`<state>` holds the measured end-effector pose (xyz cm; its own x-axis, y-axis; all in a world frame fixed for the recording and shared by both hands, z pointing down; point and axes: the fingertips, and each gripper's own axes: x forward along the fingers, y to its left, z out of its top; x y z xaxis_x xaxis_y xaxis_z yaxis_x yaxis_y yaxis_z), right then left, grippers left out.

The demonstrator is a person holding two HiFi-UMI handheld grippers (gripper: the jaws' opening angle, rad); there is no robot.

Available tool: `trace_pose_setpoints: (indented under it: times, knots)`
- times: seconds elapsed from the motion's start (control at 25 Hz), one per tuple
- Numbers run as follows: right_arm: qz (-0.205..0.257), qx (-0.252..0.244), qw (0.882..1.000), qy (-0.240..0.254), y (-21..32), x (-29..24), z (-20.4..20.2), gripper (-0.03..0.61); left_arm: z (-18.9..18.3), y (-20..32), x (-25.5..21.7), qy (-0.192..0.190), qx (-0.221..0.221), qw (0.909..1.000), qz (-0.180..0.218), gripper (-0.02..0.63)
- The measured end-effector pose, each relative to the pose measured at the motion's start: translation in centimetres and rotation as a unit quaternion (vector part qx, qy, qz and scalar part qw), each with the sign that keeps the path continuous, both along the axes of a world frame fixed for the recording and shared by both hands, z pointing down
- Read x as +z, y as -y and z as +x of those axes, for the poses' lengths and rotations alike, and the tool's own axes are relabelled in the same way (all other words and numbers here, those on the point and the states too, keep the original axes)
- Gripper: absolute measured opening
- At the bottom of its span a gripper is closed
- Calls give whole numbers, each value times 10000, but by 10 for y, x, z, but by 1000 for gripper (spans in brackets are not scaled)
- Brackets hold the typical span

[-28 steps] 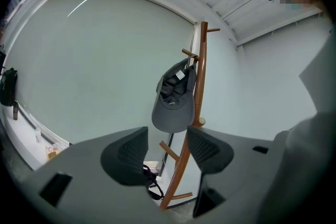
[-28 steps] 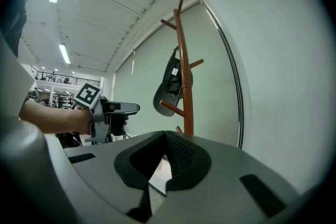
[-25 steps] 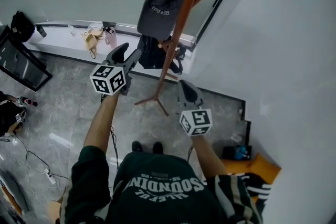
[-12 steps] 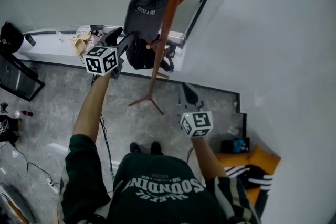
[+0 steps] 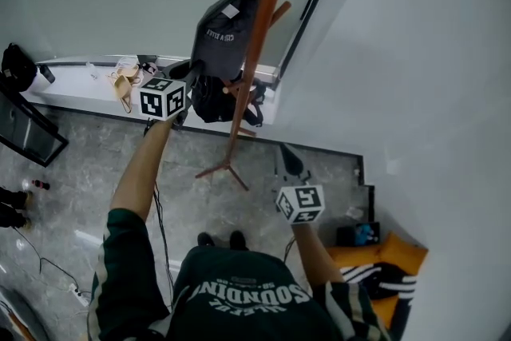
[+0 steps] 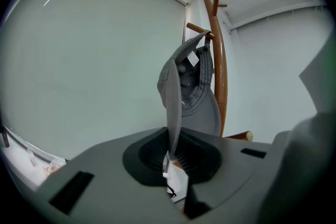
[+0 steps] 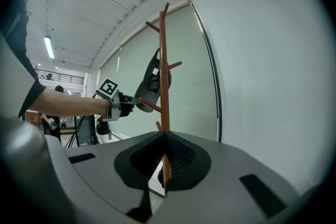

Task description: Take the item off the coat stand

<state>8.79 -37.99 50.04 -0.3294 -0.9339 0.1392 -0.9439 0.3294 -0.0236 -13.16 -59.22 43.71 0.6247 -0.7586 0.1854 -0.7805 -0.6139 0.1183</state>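
Seen from above, a wooden coat stand [image 5: 261,36] rises from a grey stone floor [image 5: 200,196], close beside a white wall [image 5: 415,92]. A grey cap [image 5: 222,32] hangs on the stand's left side, hooked over an upper peg [image 6: 197,28], and it has not come off that peg. A dark bag [image 5: 214,96] hangs lower on the stand, beneath the cap.

Your left gripper [image 5: 192,69] reaches in from the stand's left with your arm stretched out. In the left gripper view its jaws have just been closing and are clenched on the cap's brim [image 6: 171,102]; the brim runs down edge-on between the two dark pads [image 6: 149,160], while the crown sits just in front of the stand's pole.

Your right gripper [image 5: 289,158] is on the stand's right side, near its splayed feet [image 5: 223,170], touching neither the stand nor the cap. In the right gripper view its jaws seem brought together on nothing; the slim gap beneath them shows only the stand's pole, well behind them. That same view shows your left arm reaching across to the cap on the far side of the pole.

A white ledge [image 5: 72,88] runs along the wall behind the stand and to its left; the small things on it are too small to tell.
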Motion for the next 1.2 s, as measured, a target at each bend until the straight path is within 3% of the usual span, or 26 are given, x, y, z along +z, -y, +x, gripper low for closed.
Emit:
trace_pose_setpoints:
  times: [0.4,1.2]
  knots:
    - [47,-34,10000,13,1,-4,1,-2,-12,-4,-11,70,-211,9995,230,15]
    - [182,12,9998,25,-11,-10,2,-2,-29,-5,-45,-18,-360,9990,274,14]
